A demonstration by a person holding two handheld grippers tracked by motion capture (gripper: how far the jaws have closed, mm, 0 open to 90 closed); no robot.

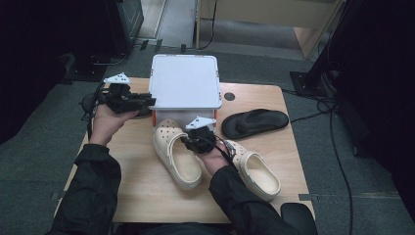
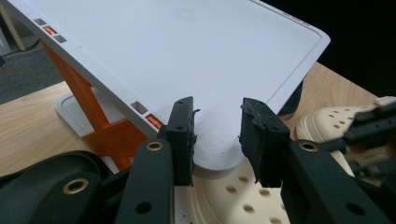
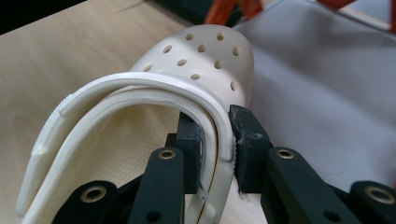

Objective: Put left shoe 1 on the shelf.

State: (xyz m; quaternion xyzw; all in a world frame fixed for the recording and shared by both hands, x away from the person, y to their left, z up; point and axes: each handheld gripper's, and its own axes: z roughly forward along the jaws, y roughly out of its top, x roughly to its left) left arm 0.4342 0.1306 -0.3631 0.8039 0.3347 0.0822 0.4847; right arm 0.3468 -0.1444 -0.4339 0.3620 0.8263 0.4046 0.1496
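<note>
A white lidded box on an orange frame stands at the back middle of the wooden table. My left gripper is at the box's front left corner. Its pads stand apart over the lid's rounded corner, with nothing pinched between them. Two cream clogs lie in front of the box. My right gripper is shut on the strap and rim of the left clog, whose holed toe points at the box. The right clog lies beside my right hand.
A black flip-flop lies to the right of the box, near the table's right edge. A round grommet hole sits behind it. Cables run over the grey floor at the right. Bare wood lies along the front left of the table.
</note>
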